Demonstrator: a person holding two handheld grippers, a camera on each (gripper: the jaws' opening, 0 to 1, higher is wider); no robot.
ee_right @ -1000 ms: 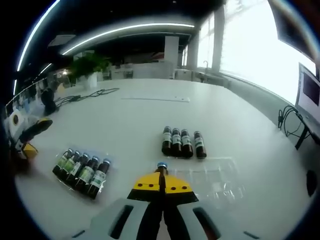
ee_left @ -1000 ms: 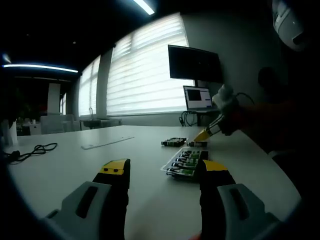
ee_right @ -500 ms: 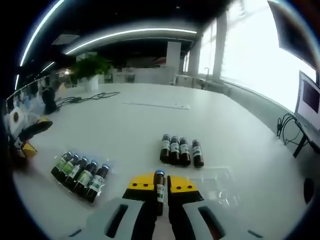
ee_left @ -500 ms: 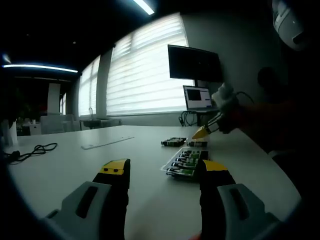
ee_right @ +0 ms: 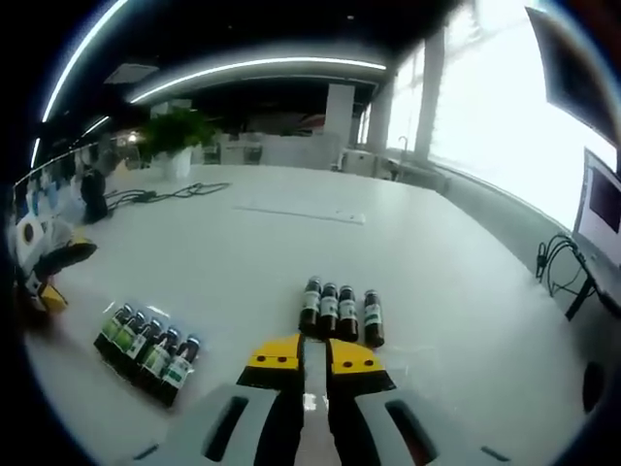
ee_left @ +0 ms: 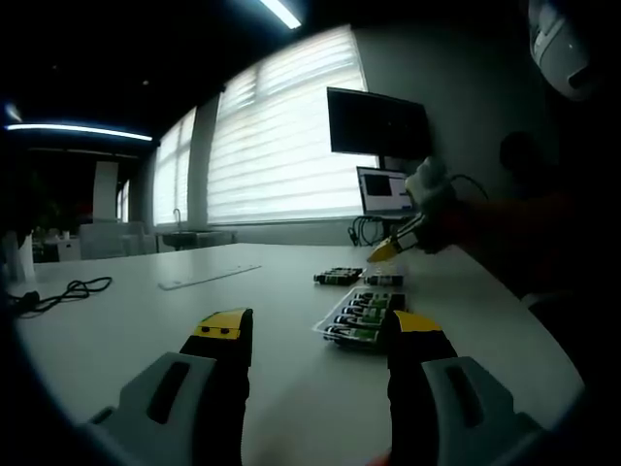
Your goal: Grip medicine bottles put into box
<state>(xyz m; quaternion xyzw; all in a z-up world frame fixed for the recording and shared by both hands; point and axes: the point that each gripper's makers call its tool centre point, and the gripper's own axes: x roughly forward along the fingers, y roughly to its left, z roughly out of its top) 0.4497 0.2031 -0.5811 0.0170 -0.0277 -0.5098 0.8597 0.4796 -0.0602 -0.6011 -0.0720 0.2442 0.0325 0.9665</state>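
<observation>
Several green-labelled medicine bottles (ee_left: 361, 316) lie packed in a clear tray (ee_right: 146, 347) near my left gripper (ee_left: 320, 330), which stands open and empty. Farther off, a short row of brown bottles (ee_right: 340, 311) lies on the white table (ee_right: 252, 262); the left gripper view shows that row (ee_left: 338, 277) with a single bottle (ee_left: 383, 280) beside it. My right gripper (ee_right: 312, 354) hovers just short of the row, jaws a narrow gap apart with only a pale surface between them. From the left, the right gripper (ee_left: 385, 250) hangs above the single bottle. The left gripper (ee_right: 58, 274) sits at the table's left edge.
A gloved hand (ee_left: 432, 189) holds the right gripper. A black cable (ee_right: 165, 194) and a flat clear strip (ee_right: 301, 214) lie at the far side. A monitor (ee_left: 378, 124) and laptop (ee_left: 385, 189) stand by the window; more cables (ee_right: 563, 257) hang at the right edge.
The right gripper's jaws parted around the bottle they held; the gripper then lifted, and the bottle no longer shows between them. The left gripper has stayed still.
</observation>
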